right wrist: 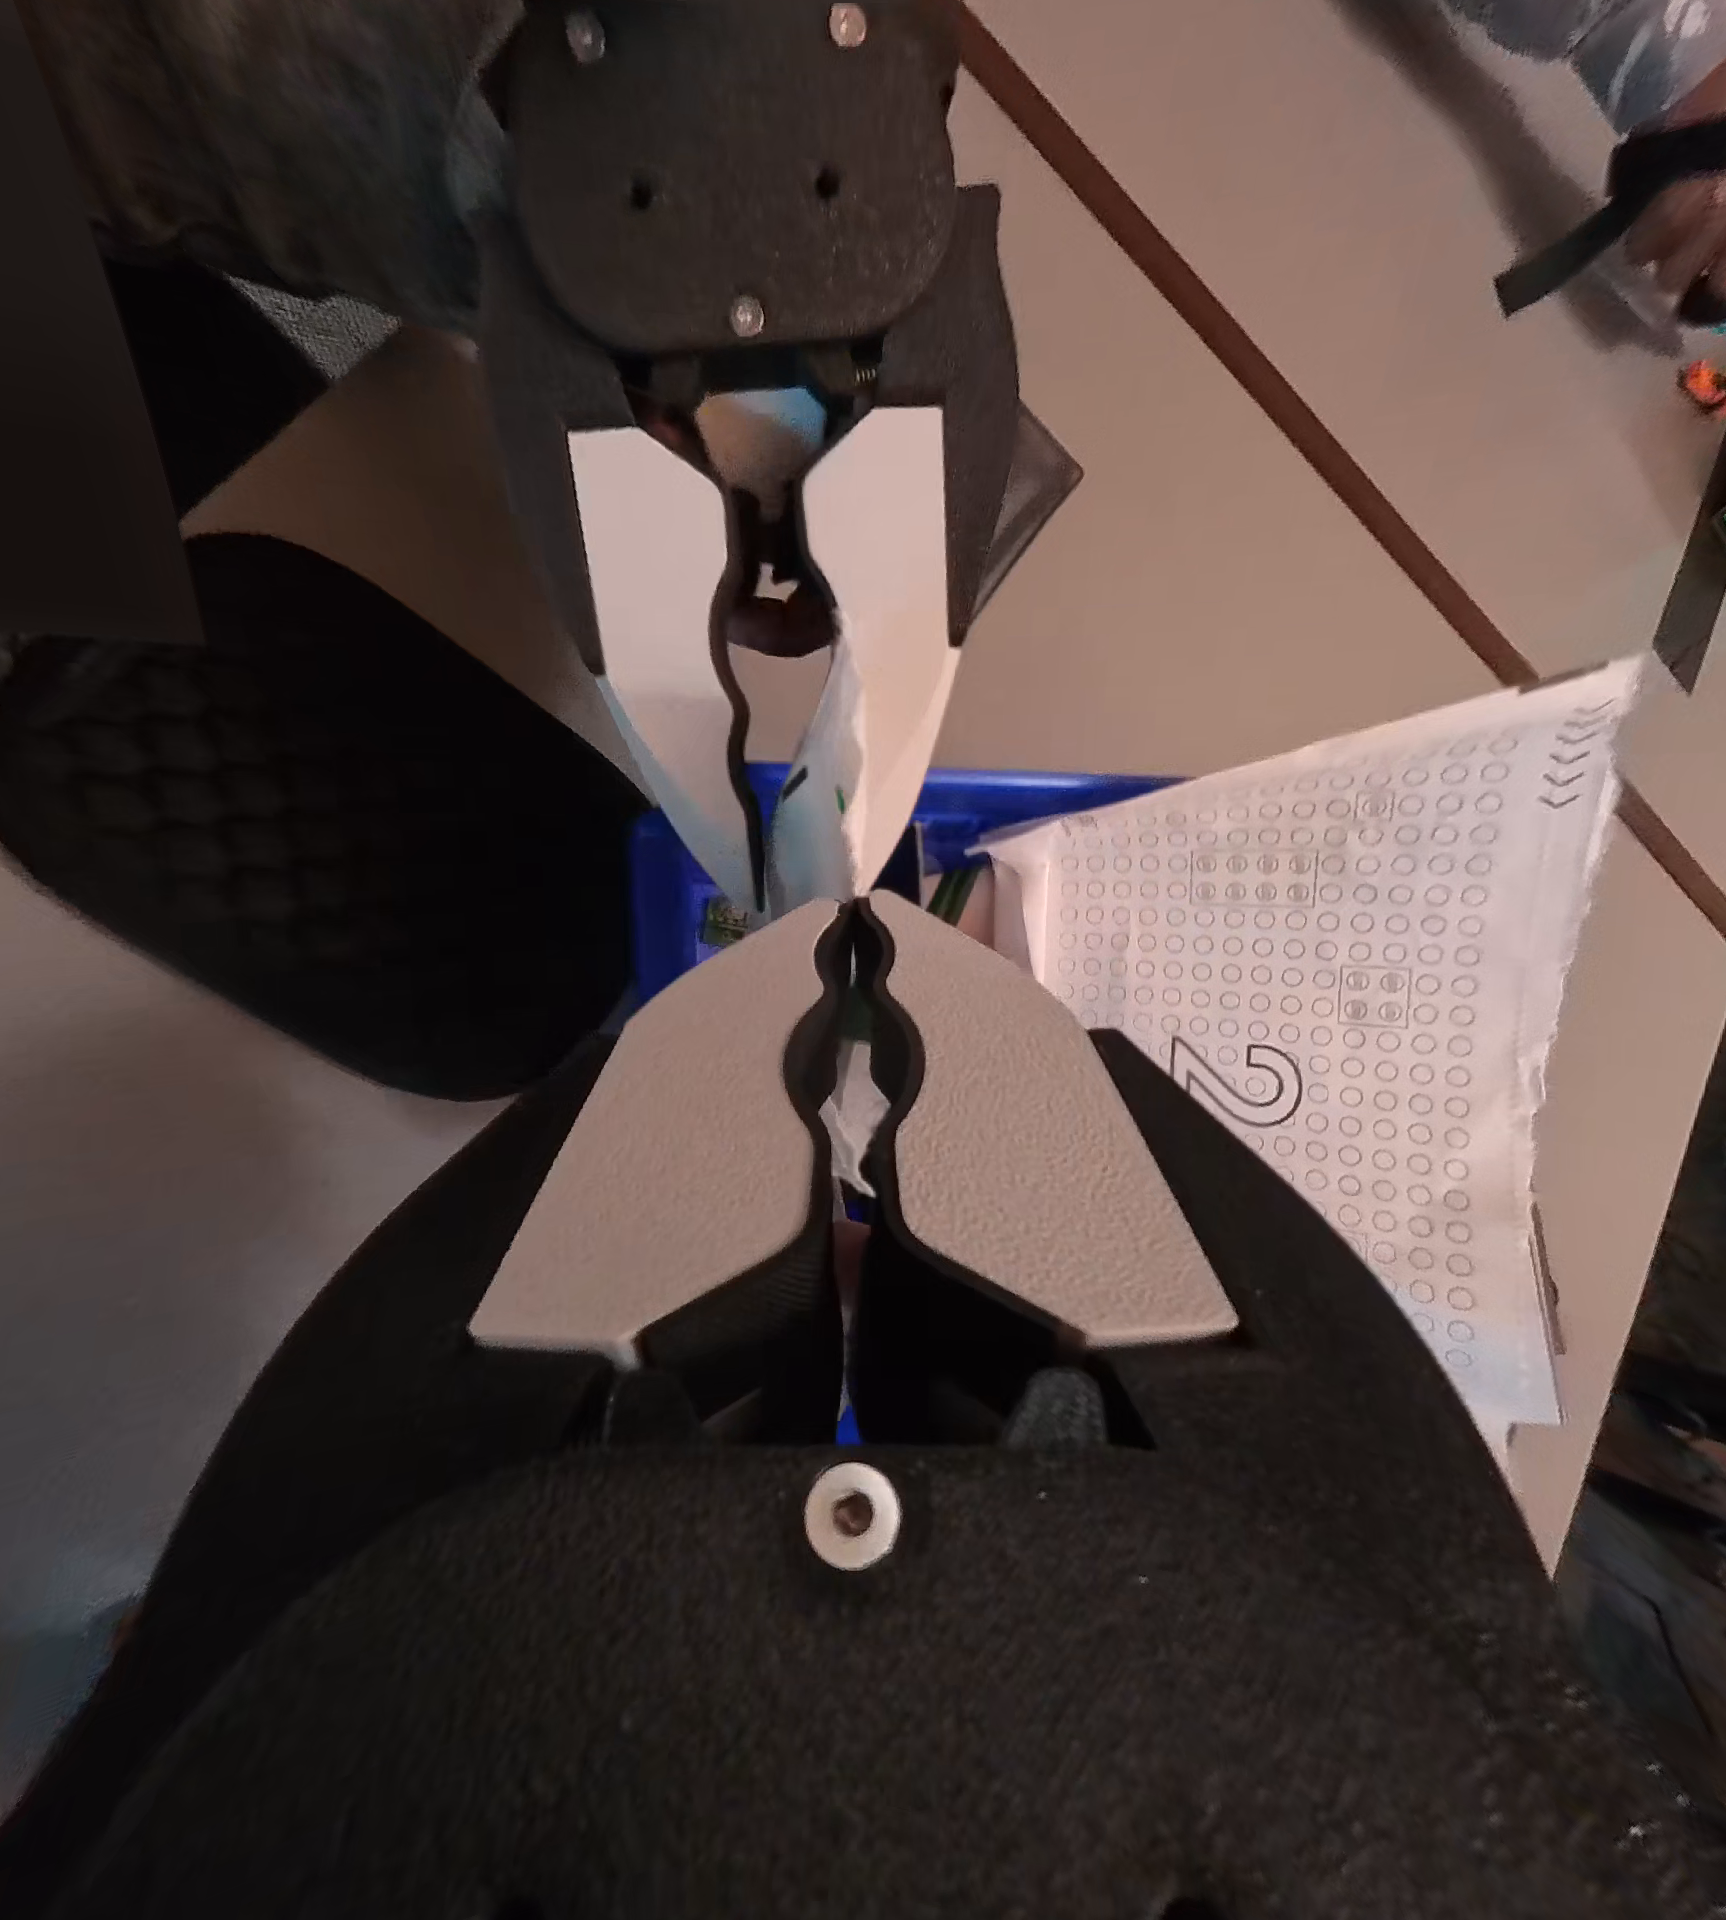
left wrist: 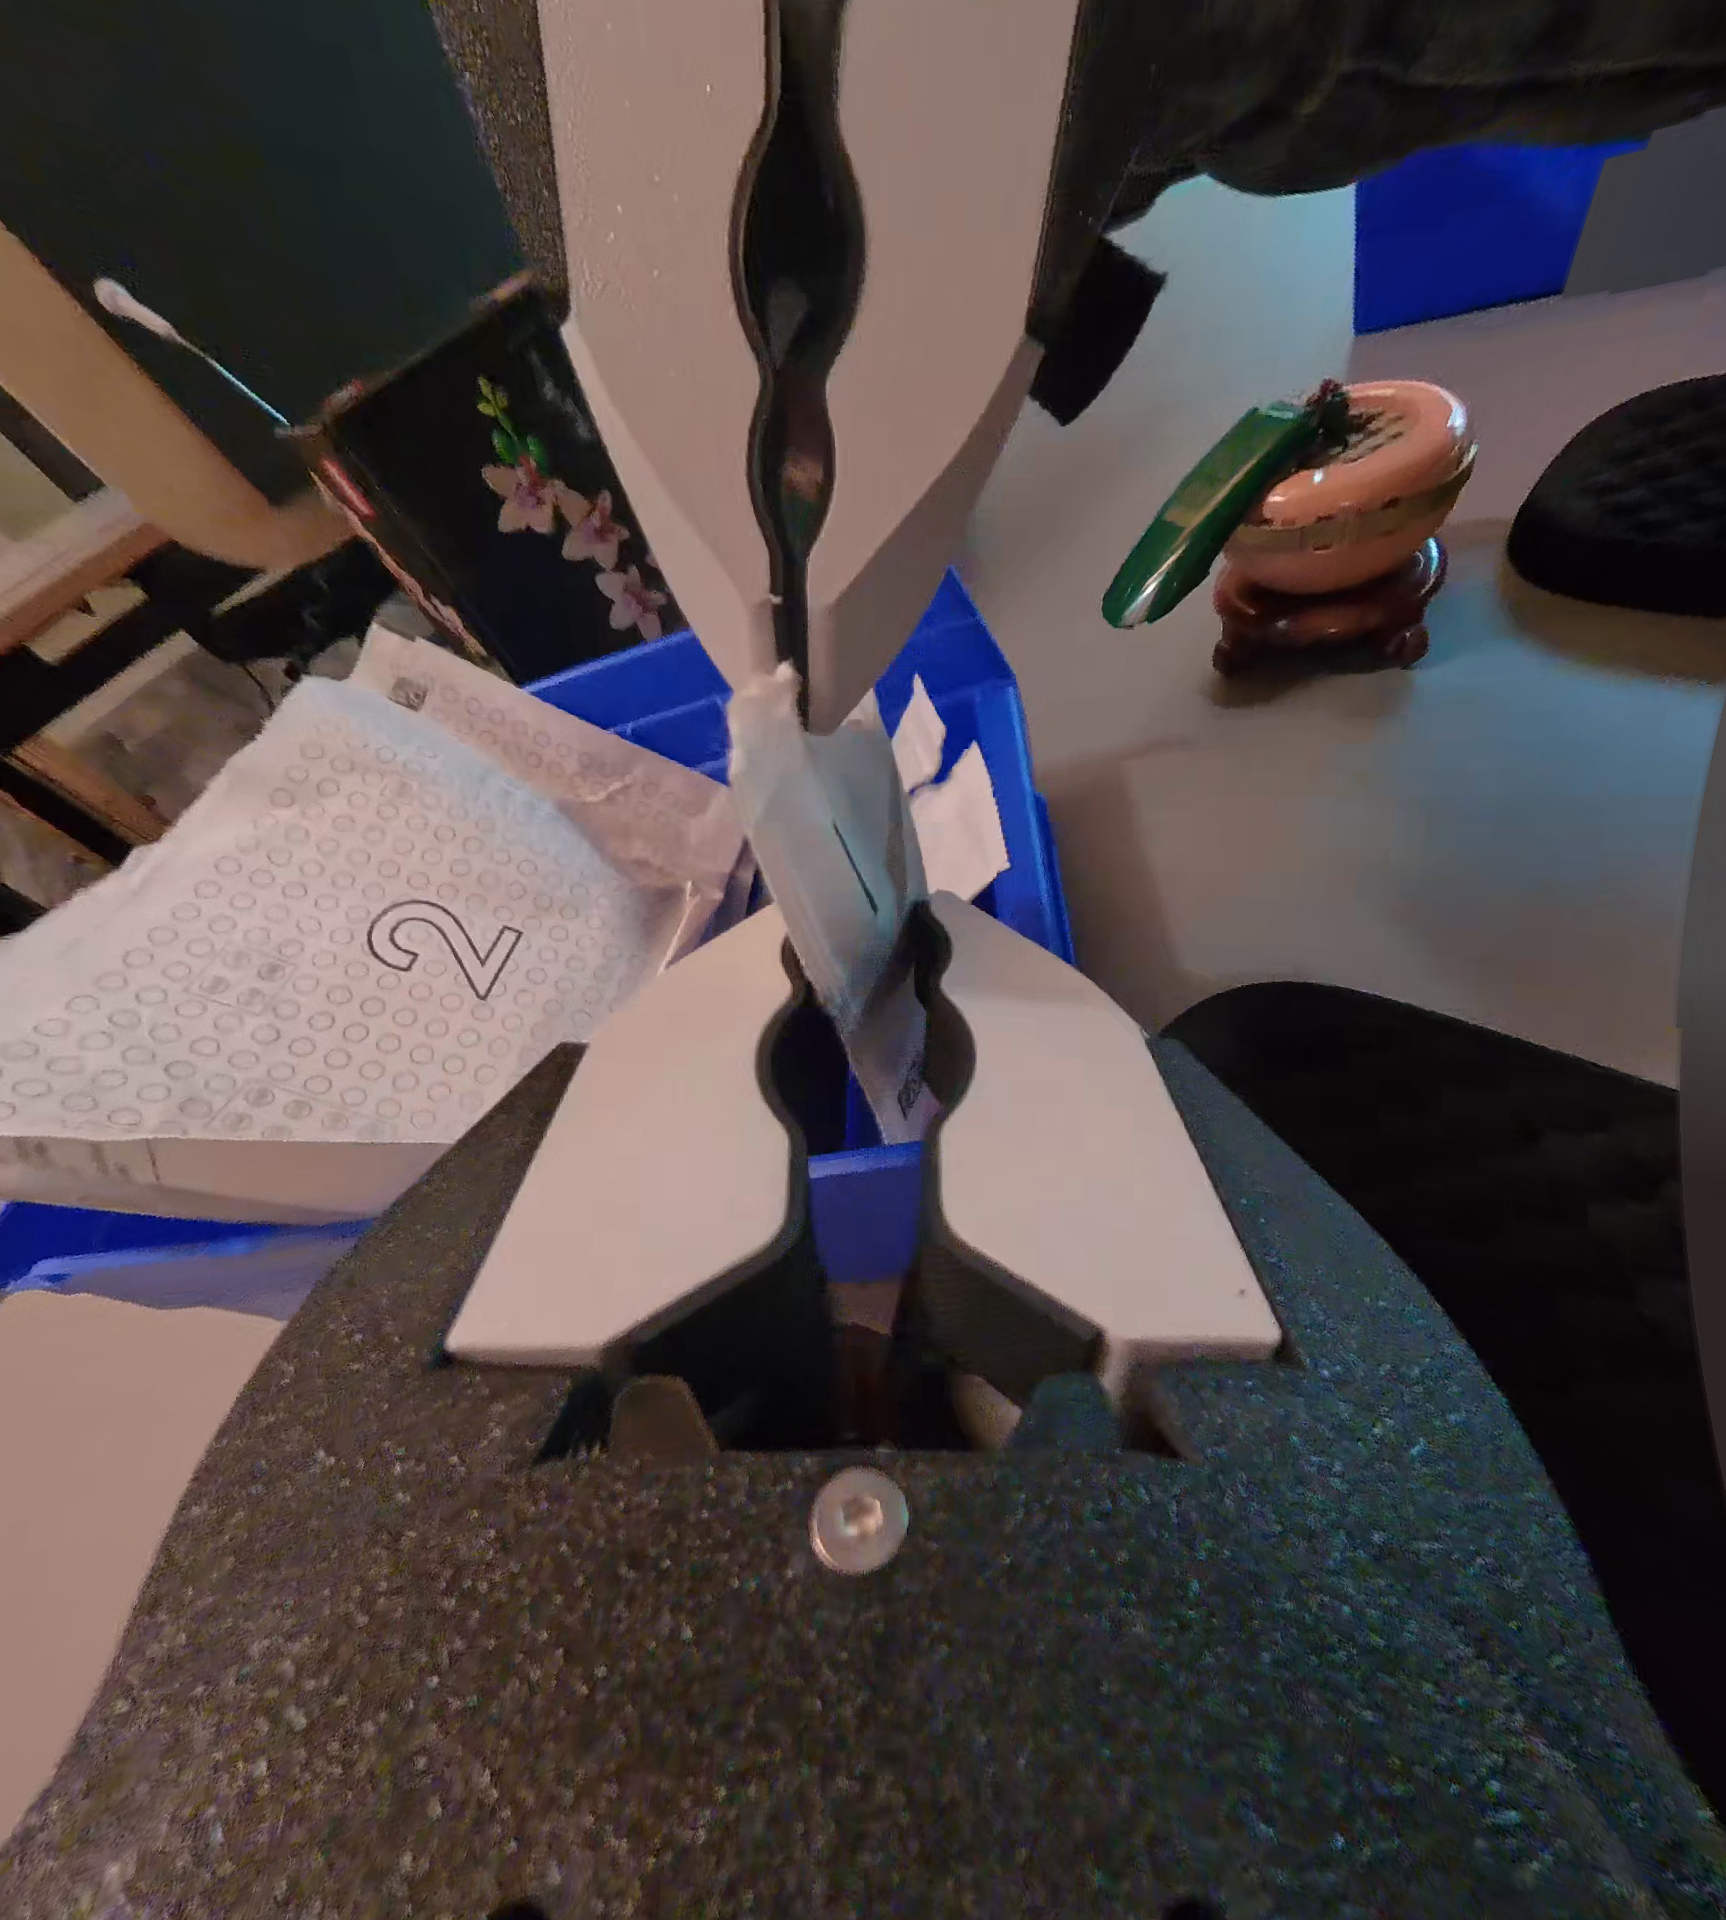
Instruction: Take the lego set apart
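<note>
Meanwhile, left gripper clamped one end of a white bag | right gripper pinched the other end | bag held taut above the blue bin, likely to tear or fold it | potted lego set stood well right of bin, untouched | numbered bag lay over bin's left edge.

My right gripper is pinched tight on a small white paper bag, tip to tip with my left gripper, which clamps its far end. Under us sits a blue bin; a larger dotted paper bag lies to the right.
</note>
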Action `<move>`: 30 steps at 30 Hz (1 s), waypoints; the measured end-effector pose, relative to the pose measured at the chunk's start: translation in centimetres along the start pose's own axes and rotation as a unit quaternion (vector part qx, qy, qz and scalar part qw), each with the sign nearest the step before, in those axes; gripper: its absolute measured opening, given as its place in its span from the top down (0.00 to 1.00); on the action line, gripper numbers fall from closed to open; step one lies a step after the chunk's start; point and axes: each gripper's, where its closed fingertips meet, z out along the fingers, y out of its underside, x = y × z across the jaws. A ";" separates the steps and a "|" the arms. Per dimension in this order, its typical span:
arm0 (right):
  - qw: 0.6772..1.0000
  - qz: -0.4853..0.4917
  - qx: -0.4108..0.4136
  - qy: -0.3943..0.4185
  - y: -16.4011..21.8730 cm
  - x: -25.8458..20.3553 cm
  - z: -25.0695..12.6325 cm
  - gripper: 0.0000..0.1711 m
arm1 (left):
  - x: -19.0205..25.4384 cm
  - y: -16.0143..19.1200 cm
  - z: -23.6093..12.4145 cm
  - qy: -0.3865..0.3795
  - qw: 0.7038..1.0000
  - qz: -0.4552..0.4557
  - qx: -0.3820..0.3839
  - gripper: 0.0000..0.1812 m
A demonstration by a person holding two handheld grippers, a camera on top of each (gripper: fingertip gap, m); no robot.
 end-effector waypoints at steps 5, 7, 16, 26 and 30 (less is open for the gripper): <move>0.997 0.052 0.055 0.008 -2.8 0.1 -0.8 0.96 | 0.0 -1.8 -1.9 -0.014 0.996 -0.045 0.075 0.95; 0.992 0.103 0.071 0.004 -3.1 0.4 -1.3 0.81 | -0.1 -2.4 -2.9 -0.025 0.993 -0.062 0.101 0.95; 0.902 0.399 0.129 0.097 2.5 1.6 -4.4 0.75 | -0.3 -1.2 -6.3 -0.077 0.986 -0.100 0.108 0.95; 0.799 0.557 -0.101 0.205 13.9 -0.6 5.2 0.72 | 0.0 -0.9 -9.2 -0.120 0.982 -0.077 0.127 0.96; 0.784 0.564 -0.155 0.208 14.3 -0.5 6.6 0.75 | 0.2 -1.4 -10.2 -0.118 0.979 -0.073 0.149 0.95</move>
